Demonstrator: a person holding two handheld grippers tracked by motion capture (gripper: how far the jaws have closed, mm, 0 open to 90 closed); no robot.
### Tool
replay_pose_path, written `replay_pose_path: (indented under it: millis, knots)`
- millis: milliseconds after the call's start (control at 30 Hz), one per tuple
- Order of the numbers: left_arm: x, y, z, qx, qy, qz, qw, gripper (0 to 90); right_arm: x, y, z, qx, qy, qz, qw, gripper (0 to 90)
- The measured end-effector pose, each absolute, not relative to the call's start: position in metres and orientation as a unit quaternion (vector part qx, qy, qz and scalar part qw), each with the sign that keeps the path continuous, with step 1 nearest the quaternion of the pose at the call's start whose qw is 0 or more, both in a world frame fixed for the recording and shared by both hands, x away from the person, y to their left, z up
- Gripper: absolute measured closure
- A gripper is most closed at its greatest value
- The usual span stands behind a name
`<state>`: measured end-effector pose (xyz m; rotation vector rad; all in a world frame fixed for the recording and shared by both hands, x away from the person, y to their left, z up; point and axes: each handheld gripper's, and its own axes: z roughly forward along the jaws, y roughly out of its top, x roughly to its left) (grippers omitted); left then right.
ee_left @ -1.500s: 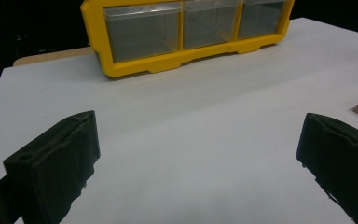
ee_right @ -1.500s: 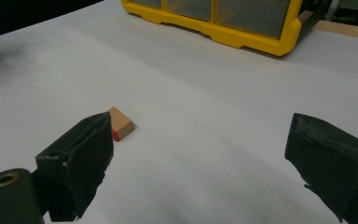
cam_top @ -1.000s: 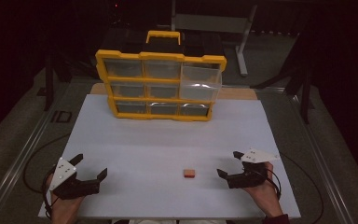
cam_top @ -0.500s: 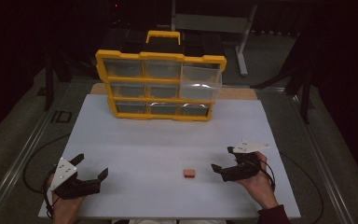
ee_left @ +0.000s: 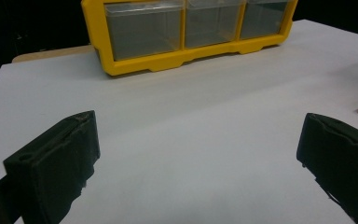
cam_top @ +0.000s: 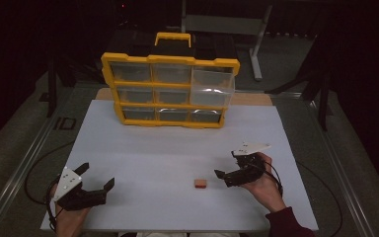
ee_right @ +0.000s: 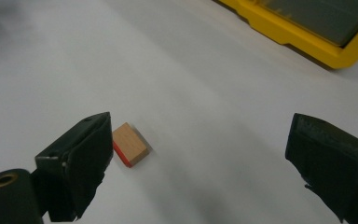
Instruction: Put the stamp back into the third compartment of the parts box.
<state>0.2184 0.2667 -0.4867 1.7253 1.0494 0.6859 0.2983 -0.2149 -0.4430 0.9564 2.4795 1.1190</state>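
Dim overall; surroundings beyond white rectangular tabletop (cam_top: 177, 148) nearly black. Light from above, falling brightest on tabletop. Glare patch on clear plastic drawer (cam_top: 212, 89) of yellow plastic organiser box (cam_top: 170, 60). Soft short shadow beside small tan wooden block with red edge (ee_right: 129, 144). High view grainy, soft. Gripper views: near black jaws blurred; upper left corner of right gripper view smeared.

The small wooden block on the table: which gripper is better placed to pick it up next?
Right. The right gripper sits just beside the wooden block with its jaws open, and in its own view the block lies close by one jaw. The left gripper, also open, is far across the table.
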Motion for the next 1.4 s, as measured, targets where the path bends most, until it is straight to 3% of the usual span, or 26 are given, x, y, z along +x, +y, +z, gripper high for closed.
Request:
replay_pose_path:
  millis: [1067,1400]
  knots:
    - [0.220,0.265,-0.488,0.713,0.428,0.279,0.480,0.0,0.319,-0.170,-0.470,0.289,0.900,0.317,0.081,8.1]
    - [0.220,0.264,-0.489,0.715,0.427,0.280,0.478,0.0,0.319,-0.158,-0.481,0.263,0.917,0.291,0.075,15.6]
